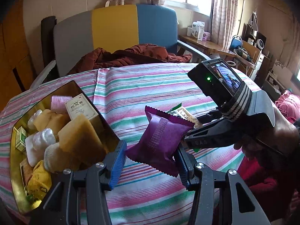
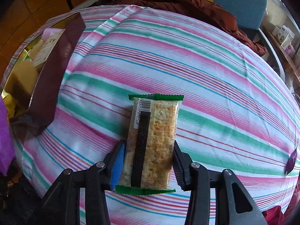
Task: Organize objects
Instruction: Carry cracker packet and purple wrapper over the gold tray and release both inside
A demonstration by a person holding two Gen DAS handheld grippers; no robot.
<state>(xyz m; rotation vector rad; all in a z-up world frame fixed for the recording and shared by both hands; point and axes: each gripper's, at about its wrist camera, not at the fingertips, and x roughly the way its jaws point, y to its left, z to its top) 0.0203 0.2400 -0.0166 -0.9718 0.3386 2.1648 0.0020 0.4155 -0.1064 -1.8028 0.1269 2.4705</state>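
Observation:
My left gripper (image 1: 150, 161) is shut on a purple snack packet (image 1: 161, 140) and holds it above the striped cloth, just right of the gold-lined box (image 1: 16, 161). My right gripper (image 2: 148, 163) is shut on a clear green-edged rice cracker packet (image 2: 151, 142) over the cloth. In the left wrist view the right gripper (image 1: 189, 136) sits just right of the purple packet, with the cracker packet (image 1: 185, 114) sticking out behind it. The purple packet shows at the left edge of the right wrist view (image 2: 4, 131).
The box (image 2: 56, 65) holds a tan sponge (image 1: 80, 138), a printed carton (image 1: 80, 108), a pink packet (image 1: 60, 103), white and yellow items. A striped cloth (image 1: 150, 86) covers the table. A brown jacket (image 1: 131, 56) lies on the chair (image 1: 116, 28) behind.

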